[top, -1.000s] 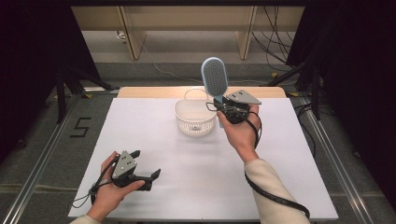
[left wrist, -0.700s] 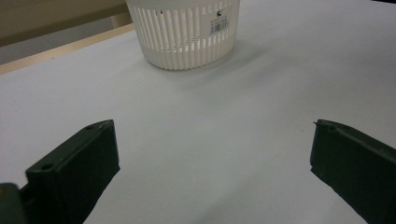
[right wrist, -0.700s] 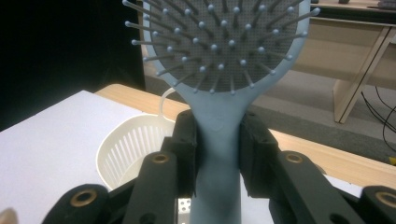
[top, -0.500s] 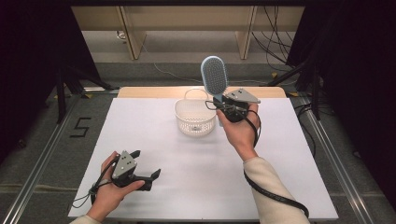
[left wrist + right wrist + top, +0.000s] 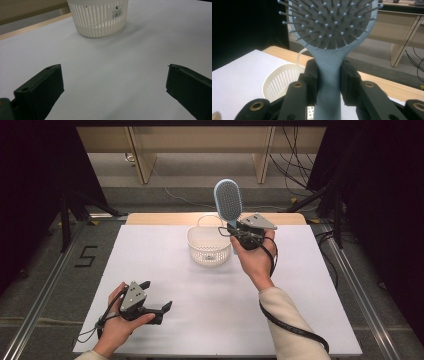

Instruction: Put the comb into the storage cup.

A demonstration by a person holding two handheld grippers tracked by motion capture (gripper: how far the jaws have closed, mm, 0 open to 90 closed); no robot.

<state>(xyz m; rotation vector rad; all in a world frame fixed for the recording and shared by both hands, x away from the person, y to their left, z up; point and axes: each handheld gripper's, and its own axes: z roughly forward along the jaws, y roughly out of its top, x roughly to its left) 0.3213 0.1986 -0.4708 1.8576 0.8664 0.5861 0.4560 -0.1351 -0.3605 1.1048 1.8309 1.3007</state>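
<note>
A light blue hairbrush (image 5: 227, 202) stands upright in the air, bristle head up, its handle (image 5: 328, 82) clamped between the jaws of my right gripper (image 5: 236, 231). It hangs just right of a white slatted basket (image 5: 209, 245) at the back middle of the white table. The basket (image 5: 280, 80) lies below and left of the brush in the right gripper view. My left gripper (image 5: 157, 297) rests low at the front left of the table, open, with nothing between its jaws. Ahead of it the basket (image 5: 98, 17) stands on the bare white top.
The white table top (image 5: 210, 320) ends in a wooden strip (image 5: 165, 218) at the back. Metal rails (image 5: 45, 285) run along both sides. Beyond the table stand desk legs (image 5: 142, 160) and loose cables (image 5: 295, 150) on the floor.
</note>
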